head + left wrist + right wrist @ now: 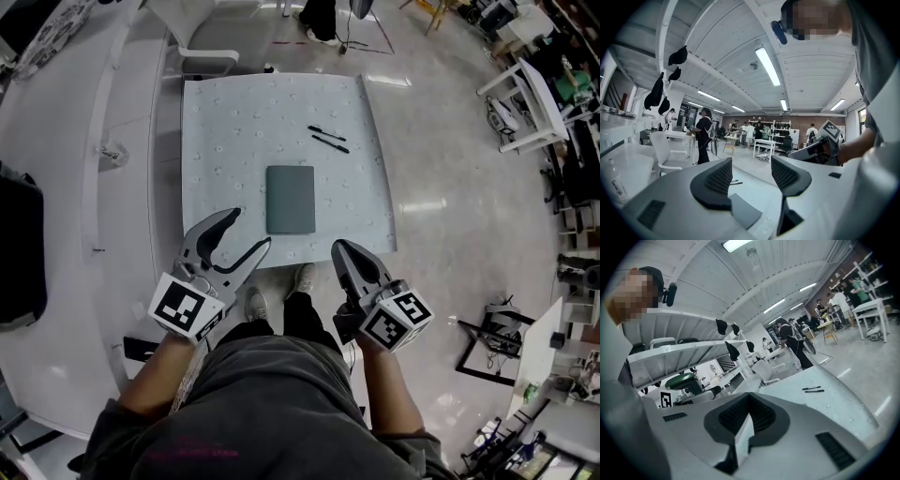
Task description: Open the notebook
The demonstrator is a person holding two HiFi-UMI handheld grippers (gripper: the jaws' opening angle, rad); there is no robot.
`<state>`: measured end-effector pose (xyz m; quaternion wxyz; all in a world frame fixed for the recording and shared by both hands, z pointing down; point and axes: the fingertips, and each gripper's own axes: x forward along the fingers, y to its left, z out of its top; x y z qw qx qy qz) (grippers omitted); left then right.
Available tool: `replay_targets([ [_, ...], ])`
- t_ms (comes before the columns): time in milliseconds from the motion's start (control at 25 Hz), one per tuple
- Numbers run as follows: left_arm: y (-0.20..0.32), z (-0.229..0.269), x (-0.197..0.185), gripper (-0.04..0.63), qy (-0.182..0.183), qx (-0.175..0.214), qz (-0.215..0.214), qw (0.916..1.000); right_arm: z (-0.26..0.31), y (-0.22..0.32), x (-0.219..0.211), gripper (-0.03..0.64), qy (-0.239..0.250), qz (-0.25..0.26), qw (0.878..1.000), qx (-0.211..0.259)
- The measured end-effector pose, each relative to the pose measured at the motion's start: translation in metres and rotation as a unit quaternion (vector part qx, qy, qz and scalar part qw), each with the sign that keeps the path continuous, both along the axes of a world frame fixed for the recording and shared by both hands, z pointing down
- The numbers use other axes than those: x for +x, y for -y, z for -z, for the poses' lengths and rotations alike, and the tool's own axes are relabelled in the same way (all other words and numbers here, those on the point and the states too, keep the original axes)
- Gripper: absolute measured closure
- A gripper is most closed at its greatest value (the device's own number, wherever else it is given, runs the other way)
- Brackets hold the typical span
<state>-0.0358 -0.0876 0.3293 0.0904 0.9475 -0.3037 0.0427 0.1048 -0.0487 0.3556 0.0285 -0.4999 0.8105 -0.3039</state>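
I have the closed slate-grey rectangular notebook point(291, 199) lying flat in the middle of the pale dotted tablecloth point(220, 122), and both grippers hang near the table's front edge, not touching the book. My left gripper point(247, 231) has its jaws wide apart with nothing between them. My right gripper point(340, 247) has its jaws pressed together on nothing. The trouble I foresee is the cover: it sits flush on the pages, so a jaw tip coming in too steep would likely shove the whole book across the cloth, perhaps rucking it, instead of lifting the edge. I can't tell which long edge is the spine, so prying the wrong side is a real risk. The two thin black pens point(328, 139) lie beyond the notebook, apart from it, and a sliding book might knock them.
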Motion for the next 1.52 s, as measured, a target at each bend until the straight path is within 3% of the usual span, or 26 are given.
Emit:
replay_targets([
  [400,0.035,-0.006,0.022,0.344,0.013,-0.003,0.023,0.9997,-0.005,0.044,0.020,0.615,0.012,0.028,1.000,0.001],
  [880,0.073,-0.020,0.082,0.344,0.038,-0.020,0.069,0.9967,-0.017,0.096,0.083,0.615,0.025,0.079,0.996,-0.011],
  [1280,0.088,-0.063,0.122,0.344,0.082,-0.043,0.113,0.9892,-0.048,0.131,0.132,0.615,0.038,0.129,0.990,-0.029],
  [1520,0.092,-0.089,0.128,0.347,0.111,-0.050,0.128,0.9842,-0.068,0.148,0.144,0.615,0.038,0.141,0.988,-0.044],
])
